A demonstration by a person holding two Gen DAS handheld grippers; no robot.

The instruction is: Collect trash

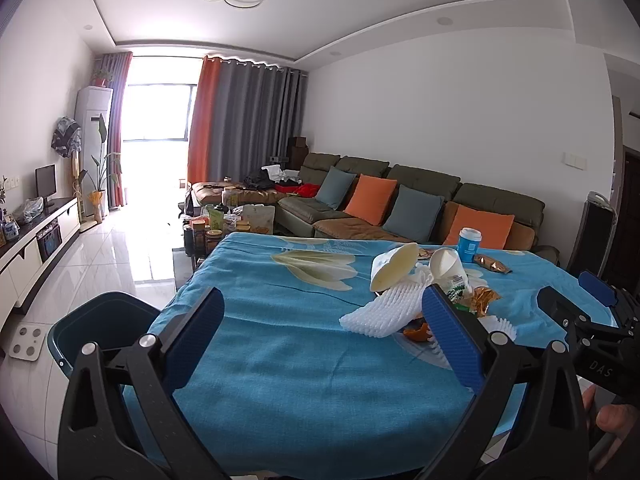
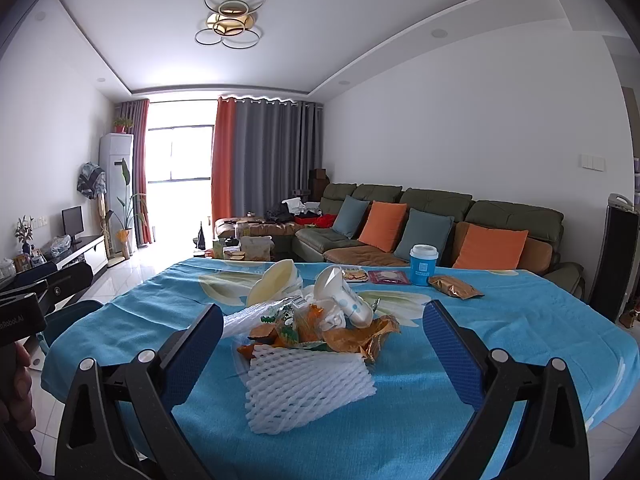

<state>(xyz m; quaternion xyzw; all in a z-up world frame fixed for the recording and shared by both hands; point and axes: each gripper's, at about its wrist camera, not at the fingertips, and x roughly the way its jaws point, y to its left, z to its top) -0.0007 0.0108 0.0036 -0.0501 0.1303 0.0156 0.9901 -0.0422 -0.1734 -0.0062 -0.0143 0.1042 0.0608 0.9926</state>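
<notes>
Left gripper (image 1: pixel 322 334) spread wide and empty over blue tablecloth (image 1: pixel 280 360), right gripper (image 2: pixel 322 344) equally wide, empty, flanking white foam net (image 2: pixel 308 384), trash pile (image 2: pixel 320 320) just behind, dark bin (image 1: pixel 100 332) beside table.

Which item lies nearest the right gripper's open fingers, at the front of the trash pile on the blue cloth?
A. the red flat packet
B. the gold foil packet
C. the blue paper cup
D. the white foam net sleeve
D: in the right wrist view the white foam net sleeve lies just ahead of the right gripper, while the blue paper cup and gold foil packet sit far back.
</notes>
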